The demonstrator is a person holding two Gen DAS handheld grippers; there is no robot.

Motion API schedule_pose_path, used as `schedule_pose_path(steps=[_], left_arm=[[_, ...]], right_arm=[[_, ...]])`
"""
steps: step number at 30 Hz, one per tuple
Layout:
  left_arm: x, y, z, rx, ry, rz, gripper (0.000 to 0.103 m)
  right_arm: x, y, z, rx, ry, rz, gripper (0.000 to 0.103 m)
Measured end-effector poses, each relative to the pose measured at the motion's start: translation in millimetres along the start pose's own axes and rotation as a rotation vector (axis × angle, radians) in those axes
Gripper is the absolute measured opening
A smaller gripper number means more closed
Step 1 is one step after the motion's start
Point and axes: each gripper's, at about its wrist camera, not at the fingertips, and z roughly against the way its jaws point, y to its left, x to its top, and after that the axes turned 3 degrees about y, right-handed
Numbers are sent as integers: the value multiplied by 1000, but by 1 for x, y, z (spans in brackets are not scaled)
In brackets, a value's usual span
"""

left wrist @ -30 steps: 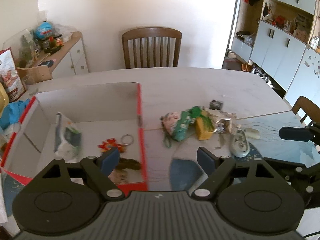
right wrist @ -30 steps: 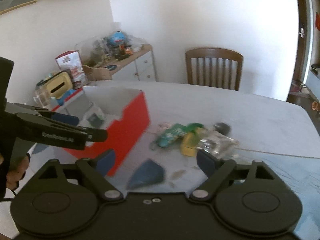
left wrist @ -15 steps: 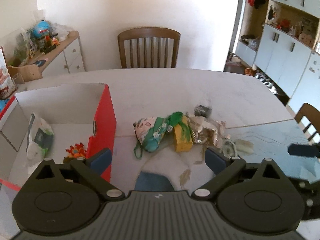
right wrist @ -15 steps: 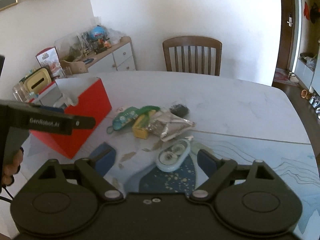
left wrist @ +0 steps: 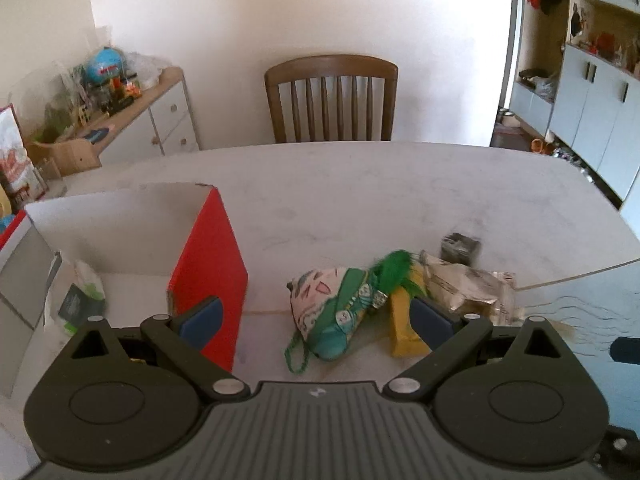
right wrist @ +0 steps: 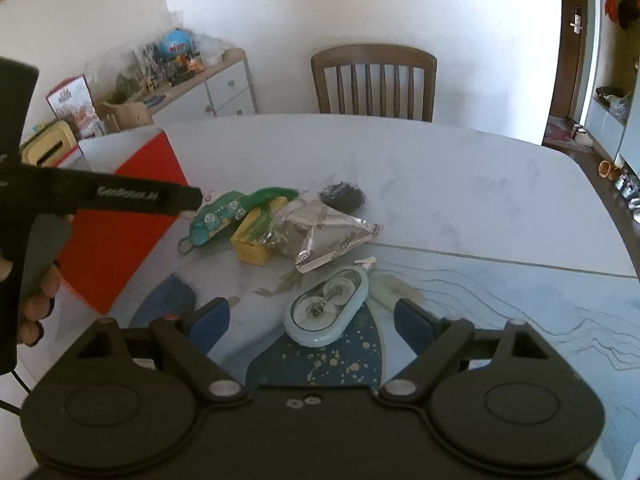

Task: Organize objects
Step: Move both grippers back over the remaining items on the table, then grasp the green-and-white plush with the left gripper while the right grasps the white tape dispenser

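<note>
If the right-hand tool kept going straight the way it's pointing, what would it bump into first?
Most likely the pale blue correction-tape dispenser on the table: it lies just ahead of the right tool, between its open jaws. Depth is hard to judge, so it might meet the tabletop first.

One red box, one chair, two pouches (one foil)

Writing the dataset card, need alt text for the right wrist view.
Open right tool hovers over a pale blue tape dispenser on a white table. Behind lie a silver foil packet, a yellow box and a red box.
</note>
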Motion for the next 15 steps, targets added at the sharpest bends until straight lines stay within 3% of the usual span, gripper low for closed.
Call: schedule_pose_path(steps=[9,15], left_arm=[[-1,-6,-29,-36,4,51,100],[-1,-11,-36,24,-36,100,100]], right_arm=[[3,-1,-23,9,38,16,85],[3,-3,-35,13,59,13,81]])
